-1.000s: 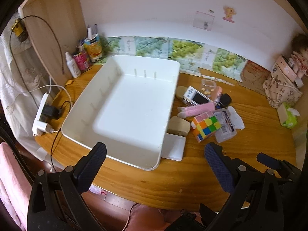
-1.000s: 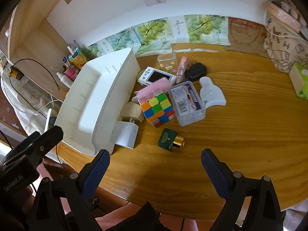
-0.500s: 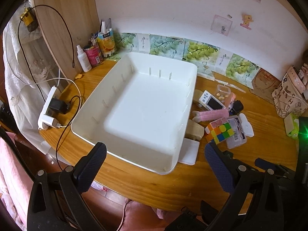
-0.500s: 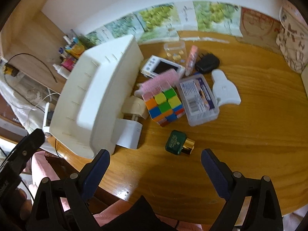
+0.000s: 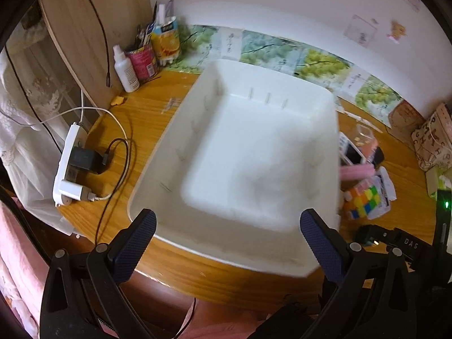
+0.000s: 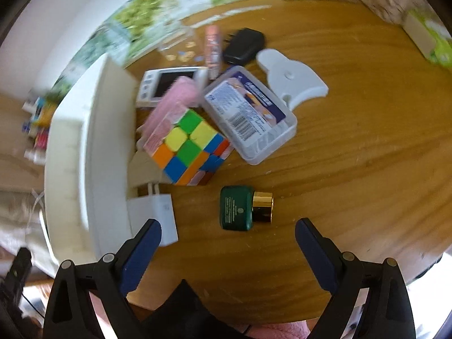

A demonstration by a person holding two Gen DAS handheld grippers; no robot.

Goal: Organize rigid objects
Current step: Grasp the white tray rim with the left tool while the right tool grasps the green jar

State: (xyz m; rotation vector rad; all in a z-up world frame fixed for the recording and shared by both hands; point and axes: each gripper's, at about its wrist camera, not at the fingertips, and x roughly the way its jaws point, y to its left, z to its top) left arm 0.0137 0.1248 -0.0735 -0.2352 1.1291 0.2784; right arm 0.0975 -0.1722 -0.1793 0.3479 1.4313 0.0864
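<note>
A large empty white bin (image 5: 310, 107) sits on the wooden table; its side wall shows in the right wrist view (image 6: 104, 152). My left gripper (image 5: 226, 234) is open, just in front of the bin's near rim. My right gripper (image 6: 228, 237) is open and empty, hovering just short of a green bottle with a gold cap (image 6: 245, 208). Beyond it lie a colourful cube (image 6: 189, 147), a clear plastic box (image 6: 250, 115), a pink brush (image 6: 172, 104), a white screen device (image 6: 172, 84), a white charger (image 6: 158, 214) and a white flat piece (image 6: 293, 82).
A power strip with plugs and cables (image 5: 73, 166) lies left of the bin. Bottles and a pen cup (image 5: 144, 56) stand at the back left. A black adapter (image 6: 243, 45) and a patterned bag (image 5: 435, 138) sit at the right. The table's front edge (image 5: 226, 285) is close.
Both grippers have moved forward and lower. The left one has closed in on the bin's near rim. The right one has come close to the green bottle. Both stay open.
</note>
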